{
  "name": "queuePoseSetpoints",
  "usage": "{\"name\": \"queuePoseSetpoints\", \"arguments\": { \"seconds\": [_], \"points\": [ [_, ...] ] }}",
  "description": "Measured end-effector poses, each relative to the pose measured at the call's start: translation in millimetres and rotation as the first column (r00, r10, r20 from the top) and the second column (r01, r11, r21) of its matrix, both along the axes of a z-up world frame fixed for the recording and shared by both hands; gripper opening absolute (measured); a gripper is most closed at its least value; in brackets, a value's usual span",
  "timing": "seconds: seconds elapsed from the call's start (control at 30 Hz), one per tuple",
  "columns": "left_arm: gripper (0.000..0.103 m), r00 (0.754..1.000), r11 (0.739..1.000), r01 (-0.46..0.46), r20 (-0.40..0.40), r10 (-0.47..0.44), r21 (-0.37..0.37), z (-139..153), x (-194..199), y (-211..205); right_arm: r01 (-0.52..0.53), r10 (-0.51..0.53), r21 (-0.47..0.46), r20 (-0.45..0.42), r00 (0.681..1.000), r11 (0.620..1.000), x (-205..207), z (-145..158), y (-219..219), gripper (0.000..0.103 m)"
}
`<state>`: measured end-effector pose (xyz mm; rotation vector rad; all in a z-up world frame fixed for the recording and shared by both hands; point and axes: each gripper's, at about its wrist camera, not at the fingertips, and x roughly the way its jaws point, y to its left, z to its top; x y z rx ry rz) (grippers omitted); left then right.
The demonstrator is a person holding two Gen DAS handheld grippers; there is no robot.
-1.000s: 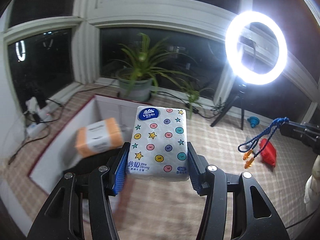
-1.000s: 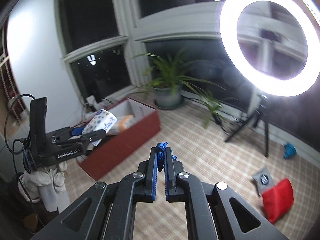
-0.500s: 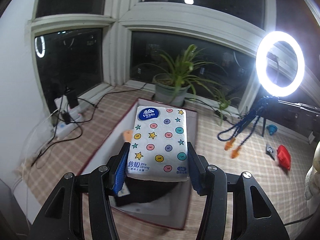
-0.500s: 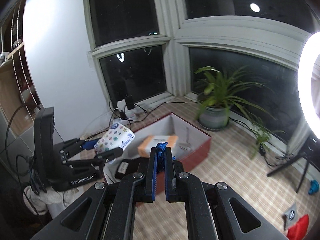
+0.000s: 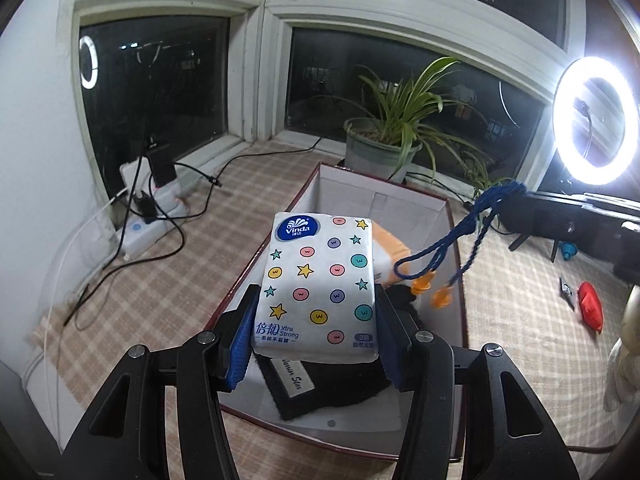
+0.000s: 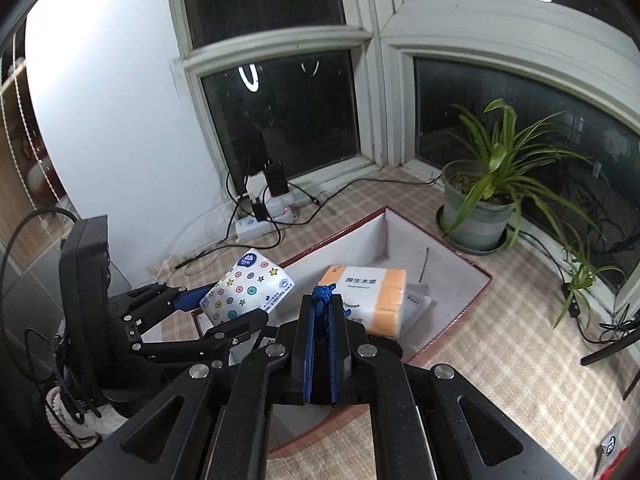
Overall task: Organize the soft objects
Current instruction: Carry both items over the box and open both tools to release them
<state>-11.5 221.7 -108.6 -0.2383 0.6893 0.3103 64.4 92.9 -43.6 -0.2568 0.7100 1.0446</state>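
Note:
My left gripper (image 5: 316, 320) is shut on a white Vinda tissue pack (image 5: 318, 286) printed with stars and dots, held above the near end of a red box (image 5: 236, 292) with a white inside. In the right wrist view the same pack (image 6: 248, 286) hangs over the box's left rim (image 6: 332, 238). My right gripper (image 6: 322, 312) is shut on a blue cord (image 6: 322, 294); its orange ends (image 5: 434, 290) dangle over the box. Inside lie an orange-and-white tissue pack (image 6: 368, 292) and a black cloth item (image 5: 320, 388).
A potted plant (image 6: 480, 208) stands behind the box by the window. A power strip with cables (image 5: 144, 220) lies at the left. A lit ring light (image 5: 594, 120) on a stand is at the right, and a red soft object (image 5: 591, 312) lies on the checked mat.
Both grippers have swung left across the mat toward the box, which now sits right under them. The tissue pack and the blue cord stay gripped. The ring light has slid to the right edge.

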Motion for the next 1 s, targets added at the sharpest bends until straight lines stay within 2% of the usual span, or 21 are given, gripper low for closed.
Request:
{"name": "queuePoseSetpoints", "arguments": {
  "seconds": [0.3, 0.43, 0.47, 0.53, 0.6, 0.67, 0.73, 0.8, 1.0],
  "points": [
    [0.052, 0.999, 1.0, -0.003, -0.037, 0.002, -0.029, -13.8, 7.2, 16.3, -0.016, 0.016, -0.053, -0.012, 1.0, 0.998, -2.1, -16.5, 30.1, 0.006],
    [0.052, 0.999, 0.999, 0.003, -0.05, -0.005, -0.034, -17.0, 8.9, 19.3, -0.01, 0.009, -0.069, -0.011, 1.0, 0.998, -2.1, -20.4, 37.4, 0.01],
    [0.053, 0.999, 0.999, 0.005, -0.053, -0.007, -0.033, -17.2, 9.1, 19.4, -0.011, 0.011, -0.073, -0.009, 1.0, 0.997, -2.0, -20.9, 38.5, 0.013],
    [0.053, 0.998, 1.0, 0.006, -0.056, -0.007, -0.031, -17.7, 9.8, 19.8, -0.008, 0.008, -0.082, 0.003, 1.0, 0.997, -2.3, -21.2, 40.7, 0.027],
    [0.054, 0.998, 1.0, 0.006, -0.059, -0.007, -0.029, -17.9, 11.0, 21.2, -0.002, 0.003, -0.086, 0.015, 1.0, 0.996, -2.3, -20.1, 42.0, 0.054],
    [0.063, 0.998, 1.0, 0.006, -0.061, -0.007, -0.029, -17.7, 11.9, 22.7, 0.0, 0.002, -0.083, 0.024, 1.0, 0.997, -2.5, -18.2, 41.7, 0.056],
    [0.067, 0.998, 1.0, -0.002, -0.057, 0.0, -0.031, -16.7, 11.2, 23.6, 0.01, -0.007, -0.08, 0.041, 0.999, 0.997, -4.4, -15.4, 40.9, 0.057],
    [0.067, 0.999, 0.999, -0.008, -0.053, 0.006, -0.035, -15.1, 10.5, 24.8, 0.019, -0.014, -0.082, 0.056, 0.998, 0.996, -5.7, -12.5, 40.8, 0.067],
    [0.067, 0.999, 0.999, -0.02, -0.043, 0.018, -0.041, -9.9, 7.9, 26.5, 0.055, -0.049, -0.069, 0.086, 0.995, 0.996, -10.7, -3.5, 34.1, 0.069]
  ]
}}
